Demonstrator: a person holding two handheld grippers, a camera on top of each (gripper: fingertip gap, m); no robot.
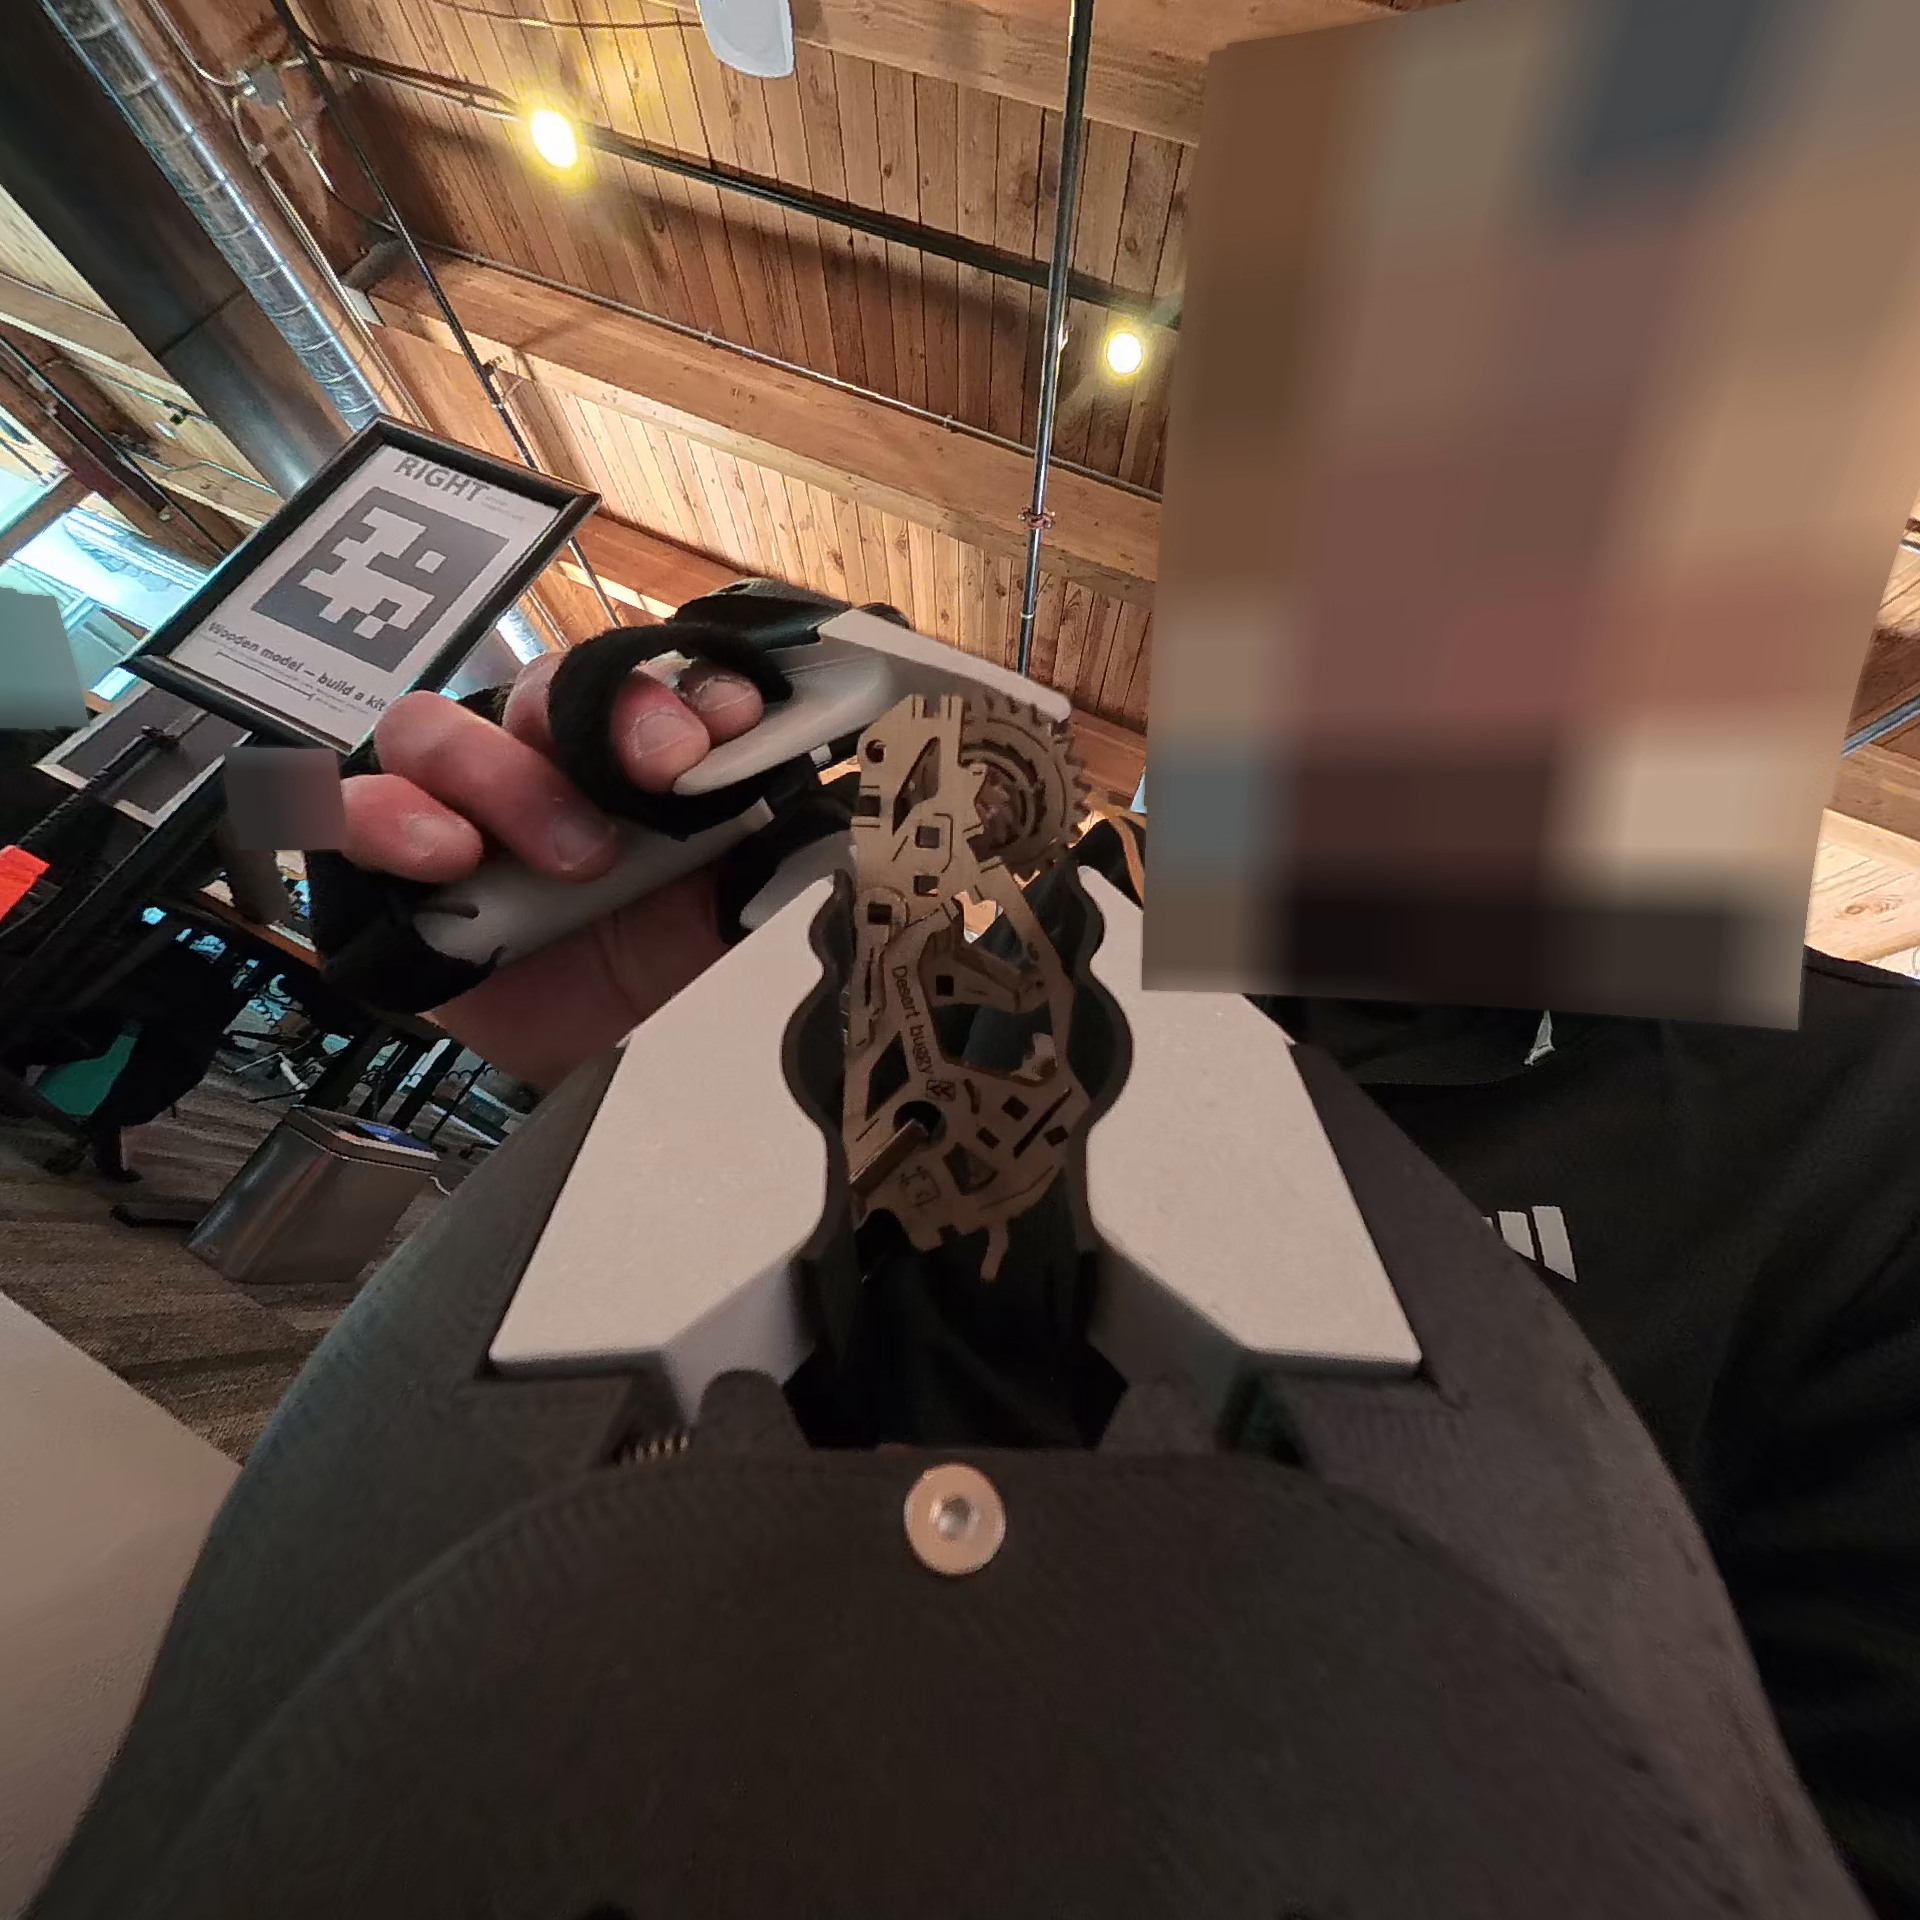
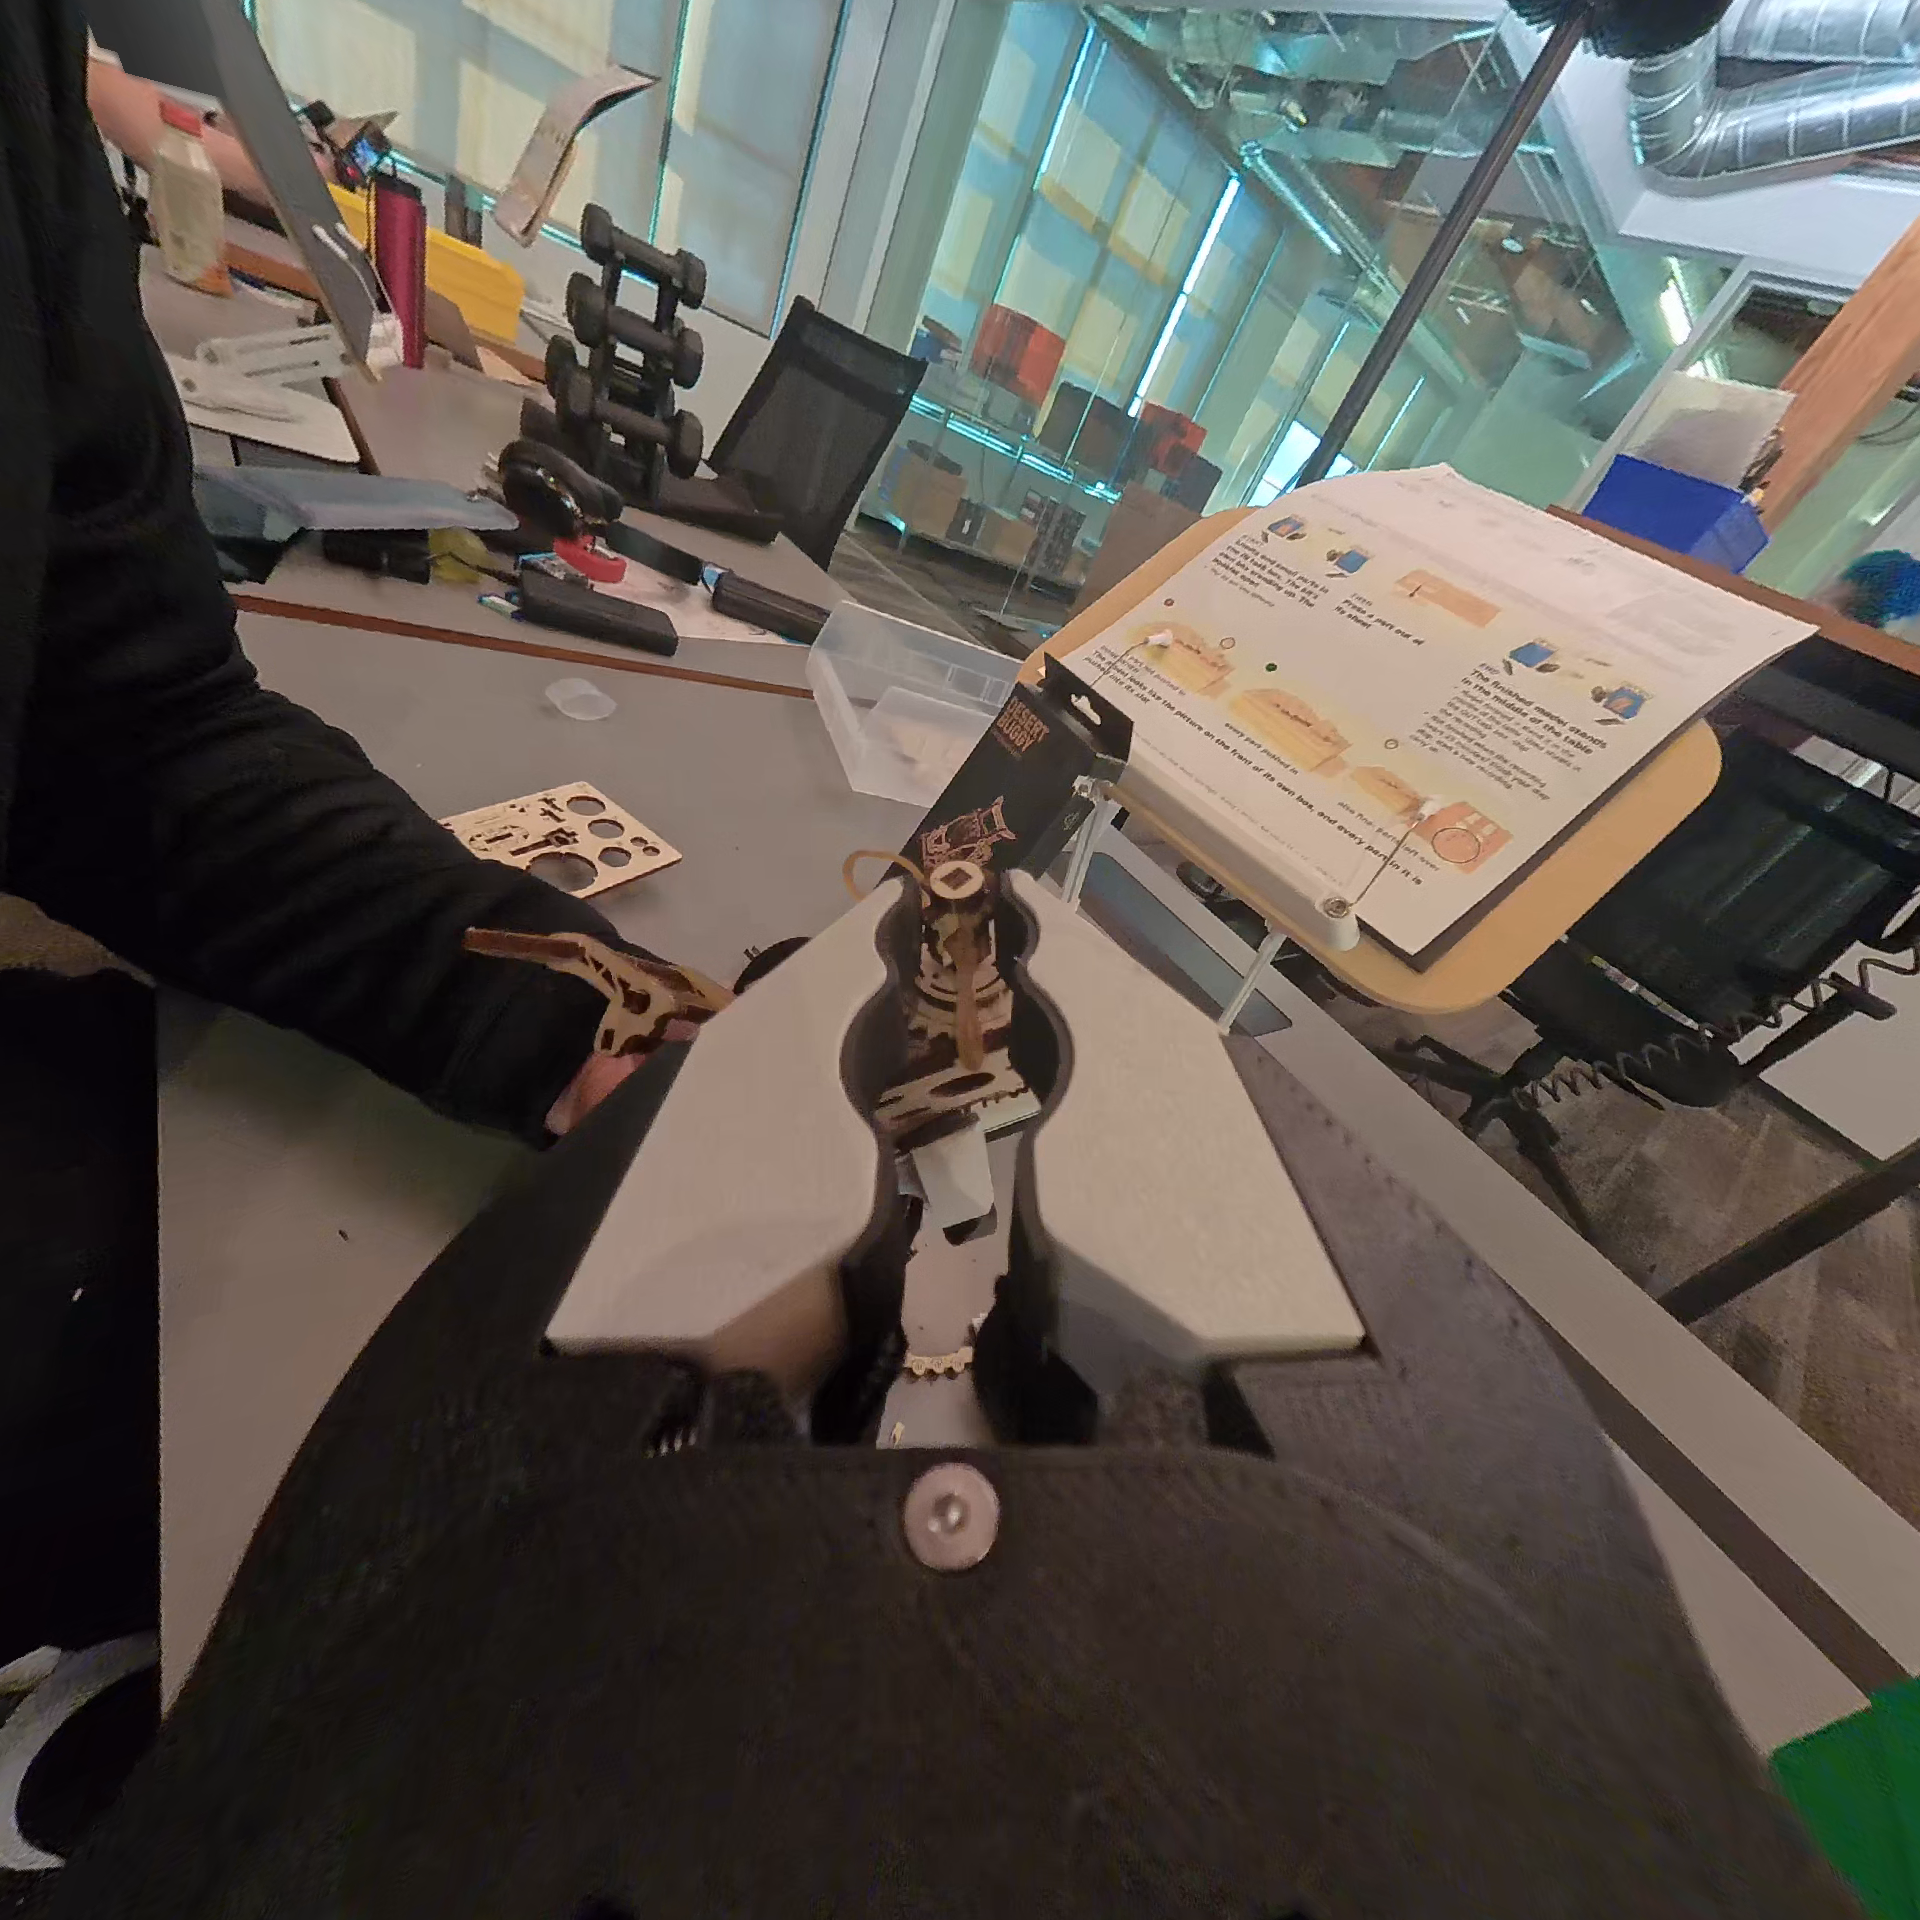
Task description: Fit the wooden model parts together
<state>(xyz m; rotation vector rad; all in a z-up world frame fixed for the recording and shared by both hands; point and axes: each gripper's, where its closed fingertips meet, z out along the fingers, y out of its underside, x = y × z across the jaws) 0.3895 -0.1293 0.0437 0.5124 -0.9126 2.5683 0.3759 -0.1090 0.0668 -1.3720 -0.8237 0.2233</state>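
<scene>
The left gripper (image 1: 961, 935) points upward, its white fingers (image 1: 717, 1122) closed on a flat wooden frame piece (image 1: 951, 1049) that stands between them. At the piece's far end sits a toothed wooden gear (image 1: 1023, 774). Just beyond, up and left, a hand (image 1: 520, 800) holds the right gripper (image 1: 831, 686), its tip near the gear.

A grey table (image 2: 727, 748) carries a punched-out wooden parts sheet (image 2: 566, 836), a clear plastic box (image 2: 899, 707) (lidless) and a small translucent cap (image 2: 580, 698).
</scene>
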